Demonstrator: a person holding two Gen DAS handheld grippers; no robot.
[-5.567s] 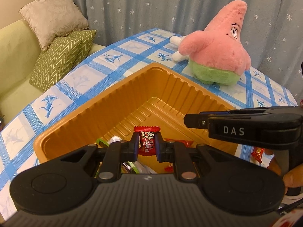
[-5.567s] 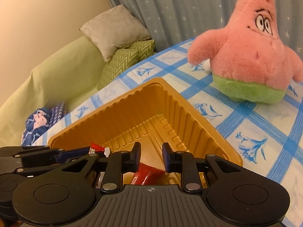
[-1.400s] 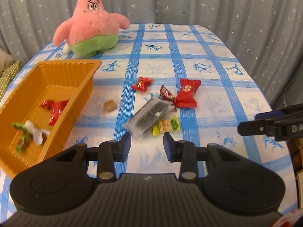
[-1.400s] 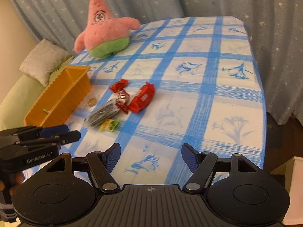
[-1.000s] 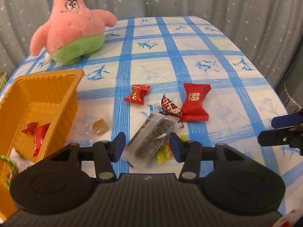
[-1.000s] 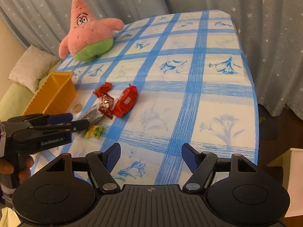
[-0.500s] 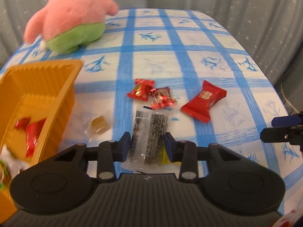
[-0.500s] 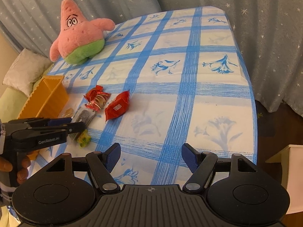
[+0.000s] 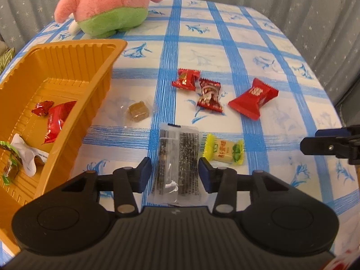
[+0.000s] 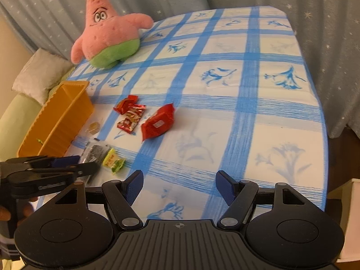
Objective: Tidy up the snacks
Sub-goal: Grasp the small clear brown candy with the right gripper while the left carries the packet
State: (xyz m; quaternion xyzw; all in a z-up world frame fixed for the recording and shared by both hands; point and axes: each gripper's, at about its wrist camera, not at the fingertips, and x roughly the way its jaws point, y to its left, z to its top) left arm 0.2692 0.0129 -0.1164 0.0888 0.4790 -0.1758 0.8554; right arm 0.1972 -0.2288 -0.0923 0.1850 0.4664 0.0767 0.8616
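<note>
The left gripper (image 9: pixel 175 171) is hanging over a flat, see-through packet (image 9: pixel 178 164) of dark seaweed — its jaws are opening, with the packet between them but not squeezed. The packet is lying on the blue-checked cloth (image 9: pixel 225 33), just beside a small yellow candy (image 9: pixel 223 149). Crinkly red wrappers (image 9: pixel 208 92) are sitting farther back. The ribbed orange plastic tray (image 9: pixel 96 85) is holding a few snacks. The right gripper (image 10: pixel 178 185) is spread wide — nothing in it. A soft pink plush star (image 10: pixel 108 38) is sitting far off.
</note>
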